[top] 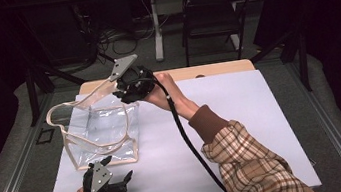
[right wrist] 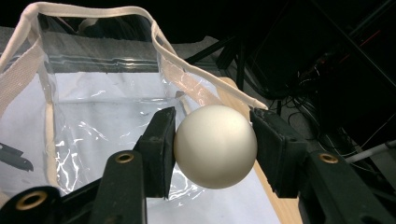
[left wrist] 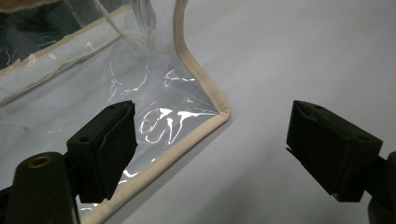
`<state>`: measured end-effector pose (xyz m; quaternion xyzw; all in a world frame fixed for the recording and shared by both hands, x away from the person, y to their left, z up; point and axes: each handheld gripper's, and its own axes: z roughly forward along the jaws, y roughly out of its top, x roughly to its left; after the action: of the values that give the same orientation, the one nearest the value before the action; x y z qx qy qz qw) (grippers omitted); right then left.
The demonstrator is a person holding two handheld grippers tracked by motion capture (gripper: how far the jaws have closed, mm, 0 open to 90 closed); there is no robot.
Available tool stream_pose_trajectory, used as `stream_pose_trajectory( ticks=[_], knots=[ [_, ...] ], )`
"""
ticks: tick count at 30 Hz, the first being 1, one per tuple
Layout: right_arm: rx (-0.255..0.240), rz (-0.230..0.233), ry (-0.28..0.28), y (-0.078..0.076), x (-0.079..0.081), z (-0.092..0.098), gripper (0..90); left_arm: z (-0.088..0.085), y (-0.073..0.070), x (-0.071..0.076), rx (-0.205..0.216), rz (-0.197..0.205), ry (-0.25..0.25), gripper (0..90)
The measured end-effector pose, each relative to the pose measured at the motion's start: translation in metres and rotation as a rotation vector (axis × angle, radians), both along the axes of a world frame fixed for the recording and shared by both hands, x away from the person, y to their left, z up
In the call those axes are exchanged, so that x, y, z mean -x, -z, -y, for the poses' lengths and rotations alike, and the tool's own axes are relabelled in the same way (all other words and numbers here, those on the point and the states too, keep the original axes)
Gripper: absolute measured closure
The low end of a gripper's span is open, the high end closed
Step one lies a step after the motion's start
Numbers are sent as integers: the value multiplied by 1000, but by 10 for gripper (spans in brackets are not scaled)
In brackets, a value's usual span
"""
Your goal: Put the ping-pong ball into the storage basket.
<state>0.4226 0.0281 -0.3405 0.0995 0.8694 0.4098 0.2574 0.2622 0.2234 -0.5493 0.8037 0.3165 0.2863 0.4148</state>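
My right gripper (right wrist: 214,140) pinches the white ball (right wrist: 215,146) across its middle, just above the clear bag's (top: 105,128) rim; smooth, probably light and slippery. My left gripper (left wrist: 212,154) stands spread beside the bag's corner.

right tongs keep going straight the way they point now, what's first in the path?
Probably the clear bag. The right tongs, shut on the white ball, point at its open top beside the near handle strap, so ball or jaw tip may brush that strap before entering. Depth is unclear.

Ball (right wrist: 215,145) above bag (top: 105,130) (bag on table (top: 242,116)).
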Motion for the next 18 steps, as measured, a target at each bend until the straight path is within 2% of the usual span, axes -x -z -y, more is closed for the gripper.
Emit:
stream_pose_trajectory(
  ticks=[18],
  knots=[
    [17, -11, -14, 7, 1, -15, 510, 0, 0, 0, 1, 0, 0, 162]
  ],
)
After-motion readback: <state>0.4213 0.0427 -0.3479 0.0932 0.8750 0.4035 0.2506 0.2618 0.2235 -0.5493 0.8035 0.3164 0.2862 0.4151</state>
